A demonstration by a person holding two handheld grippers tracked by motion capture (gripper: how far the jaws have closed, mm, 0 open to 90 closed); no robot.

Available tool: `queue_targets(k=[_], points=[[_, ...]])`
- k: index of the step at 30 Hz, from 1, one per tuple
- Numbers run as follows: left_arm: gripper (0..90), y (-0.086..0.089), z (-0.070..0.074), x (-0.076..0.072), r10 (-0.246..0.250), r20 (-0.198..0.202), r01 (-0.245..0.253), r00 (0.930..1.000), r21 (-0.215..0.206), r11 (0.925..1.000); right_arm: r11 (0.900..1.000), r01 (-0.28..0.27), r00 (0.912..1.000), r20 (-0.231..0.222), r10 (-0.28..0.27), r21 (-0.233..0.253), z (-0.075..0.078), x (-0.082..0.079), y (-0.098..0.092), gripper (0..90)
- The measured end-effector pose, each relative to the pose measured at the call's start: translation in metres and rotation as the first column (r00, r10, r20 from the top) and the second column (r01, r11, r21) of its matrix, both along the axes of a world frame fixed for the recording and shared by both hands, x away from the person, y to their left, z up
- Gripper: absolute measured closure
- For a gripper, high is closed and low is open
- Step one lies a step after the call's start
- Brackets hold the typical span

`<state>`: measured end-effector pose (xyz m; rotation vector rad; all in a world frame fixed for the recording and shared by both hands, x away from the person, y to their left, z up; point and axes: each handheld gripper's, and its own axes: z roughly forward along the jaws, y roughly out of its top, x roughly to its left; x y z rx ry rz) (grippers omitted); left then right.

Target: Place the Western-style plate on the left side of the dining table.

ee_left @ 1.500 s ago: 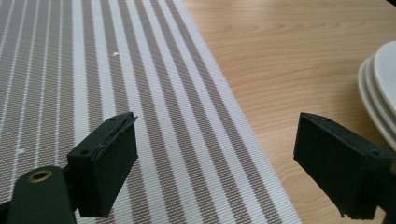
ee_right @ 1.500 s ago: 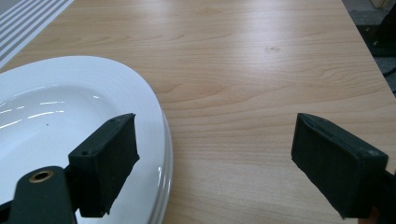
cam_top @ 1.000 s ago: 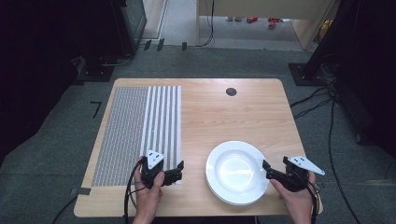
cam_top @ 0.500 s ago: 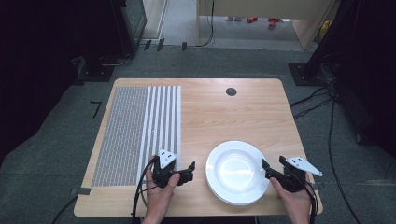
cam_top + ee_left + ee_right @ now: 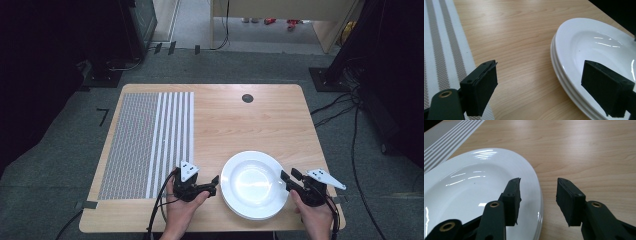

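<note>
A stack of white plates (image 5: 255, 184) lies near the front of the wooden table (image 5: 230, 120). A hand holds my left gripper (image 5: 214, 185) just left of the stack, jaws open wide and pointing at the rim. In the left gripper view (image 5: 541, 85) bare wood lies between the pads, and the right pad (image 5: 604, 87) stands in front of the plates (image 5: 596, 50). At the stack's right edge my right gripper (image 5: 289, 176) is open. In the right gripper view (image 5: 540, 195) one pad (image 5: 514, 195) is over the plate rim (image 5: 534, 182), the other over wood.
A grey and white striped placemat (image 5: 150, 140) covers the table's left part, its edge close to my left gripper. A round black grommet (image 5: 247, 98) sits at the far middle. Cables and dark equipment stand on the floor around the table.
My left gripper has moved right from the placemat's edge to the plates and turned its jaws toward the rim. The right gripper has barely moved.
</note>
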<state>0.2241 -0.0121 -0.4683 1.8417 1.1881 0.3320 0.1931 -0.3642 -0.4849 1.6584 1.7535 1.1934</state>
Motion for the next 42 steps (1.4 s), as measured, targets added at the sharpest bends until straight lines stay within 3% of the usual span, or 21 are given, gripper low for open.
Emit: queue_targets(k=[8,13,14,16,26,27,32,34,35,36,39,42], points=[[15.0,-0.02,-0.006,-0.004,-0.054,-0.02,0.054,0.9983,-0.025,0.9982,0.999,-0.007,1.0,-0.004,0.007,0.038,-0.004,0.001,-0.003,66.2],[23.7,-0.026,-0.008,-0.005,-0.058,-0.03,0.057,0.9979,-0.029,0.998,0.995,0.021,0.9998,-0.009,-0.02,0.098,-0.006,-0.001,-0.005,68.1],[25.6,-0.028,-0.009,-0.006,-0.056,-0.036,0.055,0.9978,-0.021,0.9983,0.99,0.03,0.9995,0.008,-0.032,0.141,-0.008,-0.002,-0.005,70.7],[29.8,-0.03,-0.011,-0.006,-0.067,-0.041,0.066,0.9969,-0.03,0.9974,0.985,0.037,0.9993,-0.006,-0.037,0.168,-0.009,-0.002,-0.006,74.3],[45.4,-0.037,-0.016,-0.007,-0.098,-0.071,0.094,0.9926,-0.058,0.9939,0.983,0.04,0.9991,-0.02,-0.037,0.182,-0.011,-0.002,-0.006,80.6],[47.9,-0.037,-0.017,-0.007,-0.101,-0.076,0.096,0.992,-0.057,0.9937,0.979,0.047,0.9988,-0.023,-0.043,0.2,-0.012,-0.002,-0.007,81.1],[49.2,-0.036,-0.023,-0.008,-0.11,-0.094,0.104,0.9895,-0.066,0.9924,0.974,0.064,0.9978,-0.035,-0.057,0.217,-0.012,-0.003,-0.007,81.5],[48.8,-0.036,-0.023,-0.008,-0.108,-0.095,0.102,0.9896,-0.069,0.9924,0.97,0.069,0.9973,-0.042,-0.061,0.233,-0.012,-0.004,-0.008,82.0],[48.2,-0.036,-0.023,-0.009,-0.109,-0.093,0.103,0.9897,-0.066,0.9925,0.96,0.083,0.9958,-0.059,-0.069,0.269,-0.012,-0.006,-0.01,82.3],[48.2,-0.037,-0.023,-0.009,-0.108,-0.094,0.102,0.9898,-0.065,0.9927,0.96,0.083,0.9958,-0.059,-0.069,0.269,-0.012,-0.006,-0.01,82.3],[48.1,-0.036,-0.023,-0.009,-0.109,-0.096,0.103,0.9894,-0.067,0.9924,0.939,0.095,0.9945,-0.074,-0.074,0.331,-0.015,-0.008,-0.015,82.9],[51.1,-0.036,-0.022,-0.01,-0.109,-0.08,0.105,0.9908,-0.06,0.9927,0.939,0.092,0.9948,-0.07,-0.073,0.333,-0.015,-0.008,-0.015,82.9]])
